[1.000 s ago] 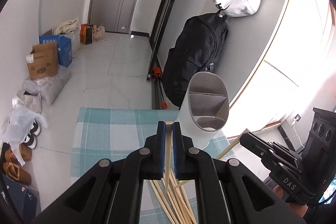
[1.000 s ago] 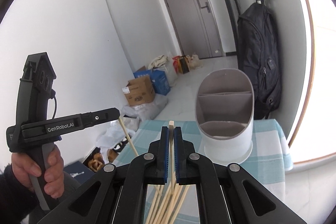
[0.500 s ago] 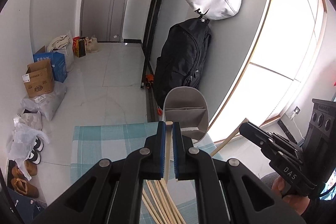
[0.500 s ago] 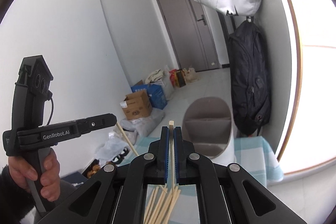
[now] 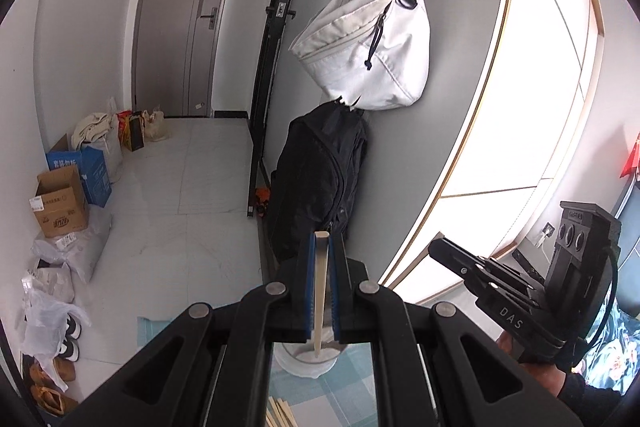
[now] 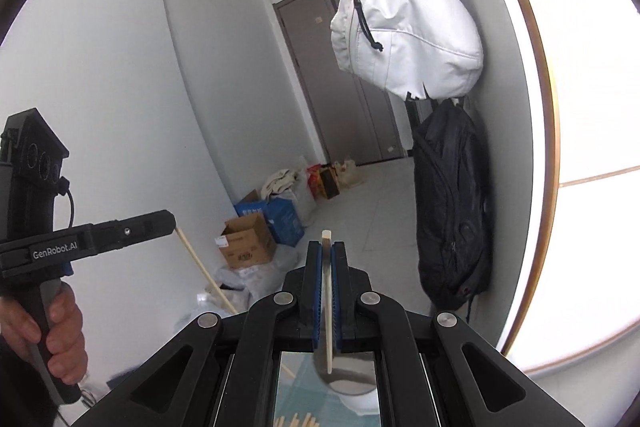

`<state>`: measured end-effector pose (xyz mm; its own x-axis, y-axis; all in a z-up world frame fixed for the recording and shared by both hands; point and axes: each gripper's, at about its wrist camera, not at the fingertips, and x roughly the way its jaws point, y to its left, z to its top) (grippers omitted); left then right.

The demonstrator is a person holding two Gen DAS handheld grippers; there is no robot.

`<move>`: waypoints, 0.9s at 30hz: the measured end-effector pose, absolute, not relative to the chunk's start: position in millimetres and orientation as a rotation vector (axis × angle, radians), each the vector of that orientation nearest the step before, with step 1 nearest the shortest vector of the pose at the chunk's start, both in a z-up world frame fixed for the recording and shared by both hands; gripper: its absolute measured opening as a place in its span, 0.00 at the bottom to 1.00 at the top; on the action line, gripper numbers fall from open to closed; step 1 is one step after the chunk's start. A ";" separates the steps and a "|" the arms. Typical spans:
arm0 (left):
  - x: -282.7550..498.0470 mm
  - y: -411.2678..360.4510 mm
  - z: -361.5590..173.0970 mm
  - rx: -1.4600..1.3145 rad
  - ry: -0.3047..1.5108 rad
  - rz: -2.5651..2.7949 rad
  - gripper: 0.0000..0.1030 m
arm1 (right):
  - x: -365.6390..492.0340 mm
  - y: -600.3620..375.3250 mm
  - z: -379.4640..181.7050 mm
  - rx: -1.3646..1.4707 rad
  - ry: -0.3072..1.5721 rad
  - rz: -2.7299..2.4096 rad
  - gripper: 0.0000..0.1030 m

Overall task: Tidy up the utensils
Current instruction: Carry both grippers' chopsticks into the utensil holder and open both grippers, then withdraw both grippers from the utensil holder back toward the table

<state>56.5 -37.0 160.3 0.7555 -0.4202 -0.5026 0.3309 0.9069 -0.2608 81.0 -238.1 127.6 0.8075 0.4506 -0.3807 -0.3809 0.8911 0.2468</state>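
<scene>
Left wrist view: left gripper (image 5: 322, 281) raised high, jaws clamped on a single wooden chopstick (image 5: 320, 291), blue pads pressed to both its sides, square top end poking just above the fingertips, lower end hanging over the open mouth of the white utensil holder (image 5: 306, 361) below. Holder standing on a teal checked tablecloth (image 5: 352, 391), with more loose chopsticks (image 5: 282, 413) lying on the cloth at the bottom edge. To the right, the right gripper (image 5: 436, 251) held in a hand (image 5: 532, 367), seen side-on. Behind, a white bag (image 5: 364, 43) hung above a black backpack (image 5: 320, 179) on the grey wall, cardboard boxes (image 5: 60, 201) along the far floor. Right wrist view: right gripper (image 6: 328, 285) likewise closed on its own chopstick (image 6: 327, 299), tip showing above the pads, lower end pointing down at the holder's rim (image 6: 352, 379) between the arms. At left, the left gripper (image 6: 170, 221) in the other hand (image 6: 52, 331), a chopstick (image 6: 200, 267) slanting down from its tip. Loose chopsticks (image 6: 294, 419) visible on the cloth below.
</scene>
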 end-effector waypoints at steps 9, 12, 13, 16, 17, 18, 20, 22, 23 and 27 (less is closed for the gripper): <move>105.3 -46.9 133.9 -0.145 0.599 -0.401 0.02 | 127.2 -231.8 126.4 0.082 0.429 0.413 0.04; 116.9 -46.4 113.2 -0.159 0.642 -0.407 0.02 | 137.0 -229.5 111.6 0.053 0.443 0.412 0.04; 121.3 -46.7 104.1 -0.163 0.661 -0.407 0.02 | 140.4 -229.3 104.7 0.048 0.453 0.409 0.04; 127.1 -49.6 83.8 -0.154 0.686 -0.406 0.02 | 148.3 -232.7 88.5 0.056 0.488 0.406 0.04; 127.2 -50.6 76.9 -0.149 0.691 -0.423 0.02 | 150.5 -234.1 81.1 0.066 0.501 0.412 0.04; 125.9 -52.1 71.8 -0.136 0.689 -0.434 0.02 | 152.4 -235.8 76.9 0.075 0.508 0.422 0.04; 124.5 -55.8 66.2 -0.120 0.687 -0.450 0.02 | 153.4 -237.5 68.2 0.079 0.523 0.438 0.04; 127.4 -56.9 60.1 -0.140 0.712 -0.499 0.02 | 156.7 -238.0 62.4 0.099 0.546 0.473 0.06; 130.4 -58.2 58.5 -0.143 0.733 -0.512 0.02 | 158.3 -239.2 59.9 0.118 0.559 0.485 0.07; 130.4 -53.3 56.4 -0.159 0.746 -0.559 0.20 | 161.7 -249.1 53.6 0.210 0.600 0.522 0.25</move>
<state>130.4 -53.3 56.4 0.5970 -0.5340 -0.5987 0.4242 0.8436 -0.3294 161.7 -249.1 53.6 0.7012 0.5244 -0.4831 -0.4052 0.8505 0.3353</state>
